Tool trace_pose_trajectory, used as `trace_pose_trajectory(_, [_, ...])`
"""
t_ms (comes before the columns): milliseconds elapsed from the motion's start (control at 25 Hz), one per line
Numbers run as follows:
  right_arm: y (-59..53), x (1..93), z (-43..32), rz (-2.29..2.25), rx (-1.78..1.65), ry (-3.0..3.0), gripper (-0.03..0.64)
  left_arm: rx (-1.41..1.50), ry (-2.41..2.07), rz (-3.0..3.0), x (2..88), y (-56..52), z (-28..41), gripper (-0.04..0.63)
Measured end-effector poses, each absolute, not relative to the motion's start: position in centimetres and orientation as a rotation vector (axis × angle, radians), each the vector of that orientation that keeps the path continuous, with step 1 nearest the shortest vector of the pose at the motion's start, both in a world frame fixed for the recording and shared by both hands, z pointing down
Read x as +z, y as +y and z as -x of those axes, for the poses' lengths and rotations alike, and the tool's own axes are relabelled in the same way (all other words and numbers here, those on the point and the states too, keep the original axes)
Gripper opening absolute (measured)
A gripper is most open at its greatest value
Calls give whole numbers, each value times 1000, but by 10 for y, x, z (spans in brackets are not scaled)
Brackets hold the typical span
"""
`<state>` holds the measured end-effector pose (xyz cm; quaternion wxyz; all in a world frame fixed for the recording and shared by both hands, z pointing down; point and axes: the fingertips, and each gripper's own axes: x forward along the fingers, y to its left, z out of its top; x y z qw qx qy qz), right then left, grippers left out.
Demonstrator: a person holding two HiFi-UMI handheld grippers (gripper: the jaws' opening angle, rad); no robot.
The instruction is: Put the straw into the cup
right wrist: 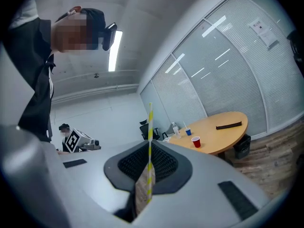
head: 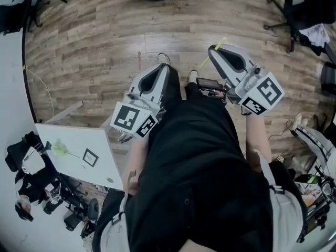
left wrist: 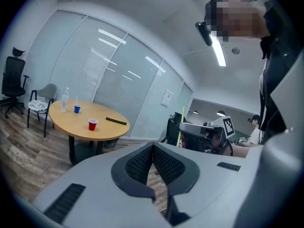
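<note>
Grips yellow-striped straw (right wrist: 150,127) upright in right gripper (right wrist: 149,146) jaws, frame centre. Carries left gripper (left wrist: 153,148) closed on nothing. Sees red cup (right wrist: 195,142) on round wooden table (right wrist: 223,127), right of centre, well apart from straw.

The left gripper (head: 163,66) points forward from the person's waist, its jaws pressed together with nothing between them. The right gripper (head: 213,49) is near it, a little further ahead, clamped on a yellow-striped straw (right wrist: 150,122). The left forearm (head: 135,154) and right forearm (head: 261,140) seem tucked beside the torso.
</note>
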<state>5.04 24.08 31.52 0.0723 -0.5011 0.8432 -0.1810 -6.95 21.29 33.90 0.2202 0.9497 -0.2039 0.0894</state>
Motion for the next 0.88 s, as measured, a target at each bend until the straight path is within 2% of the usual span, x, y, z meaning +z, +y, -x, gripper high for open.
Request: trace_pose_trajectory(880, [97, 284, -19, 1751, -474, 2401, 26, 227, -294, -2730, 335, 46, 86, 12])
